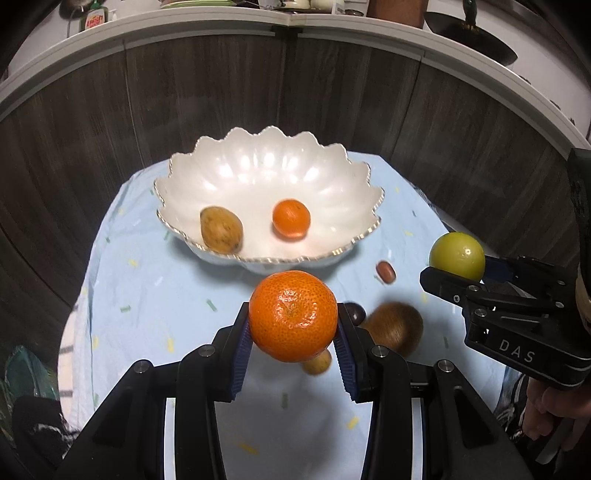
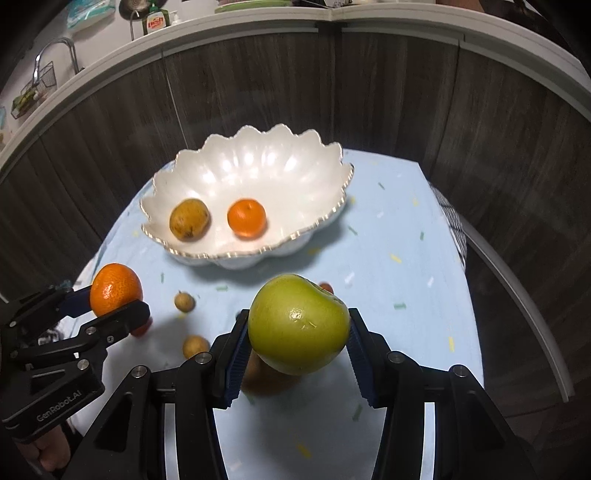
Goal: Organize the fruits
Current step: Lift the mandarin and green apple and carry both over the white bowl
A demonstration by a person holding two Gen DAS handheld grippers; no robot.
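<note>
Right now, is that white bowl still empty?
No, the white bowl already holds a small orange and a brownish-yellow fruit.

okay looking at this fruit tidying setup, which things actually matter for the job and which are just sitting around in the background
Part of the job:
white bowl
tangerine clamped in the left gripper
green apple clamped in the right gripper
small tangerine and brownish fruit in the bowl
loose small fruits on the blue cloth

Just lying about:
dish soap bottle
faucet
wire basket
</note>
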